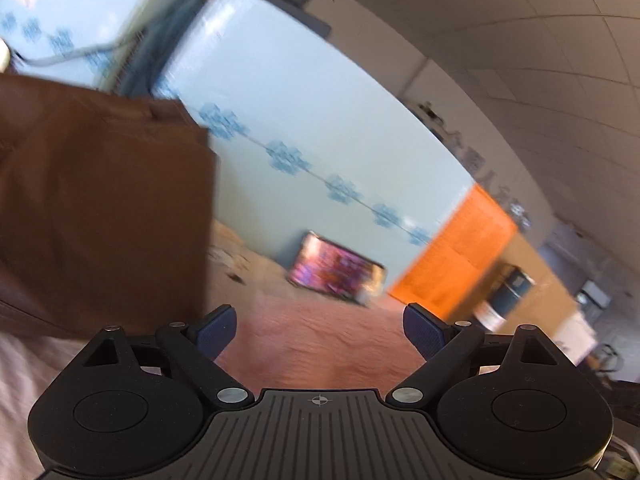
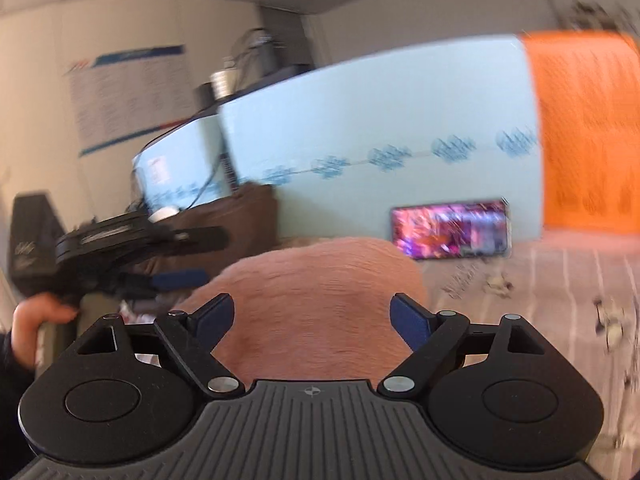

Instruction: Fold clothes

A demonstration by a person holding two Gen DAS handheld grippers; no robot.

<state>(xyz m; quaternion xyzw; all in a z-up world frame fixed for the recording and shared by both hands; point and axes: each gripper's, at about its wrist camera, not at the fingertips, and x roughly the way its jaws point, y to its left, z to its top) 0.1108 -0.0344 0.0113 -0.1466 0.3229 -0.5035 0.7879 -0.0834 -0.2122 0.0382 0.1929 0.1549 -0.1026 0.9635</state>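
Observation:
A pink fuzzy garment (image 2: 320,300) lies bunched on the striped bed cover, just ahead of my right gripper (image 2: 312,320), which is open and empty above it. It also shows in the left wrist view (image 1: 316,340) ahead of my left gripper (image 1: 316,328), open and empty. A brown folded garment (image 1: 100,216) lies to the left of the left gripper. It shows in the right wrist view (image 2: 240,216) behind the left gripper (image 2: 192,256), which a hand holds at the left. Both views are motion-blurred.
A phone with a lit screen (image 2: 450,230) leans against a light blue panel (image 2: 380,120) at the back of the bed. An orange cloth (image 2: 584,128) hangs at the right. The striped bed cover (image 2: 540,300) extends right. Cables and boxes stand at the back left.

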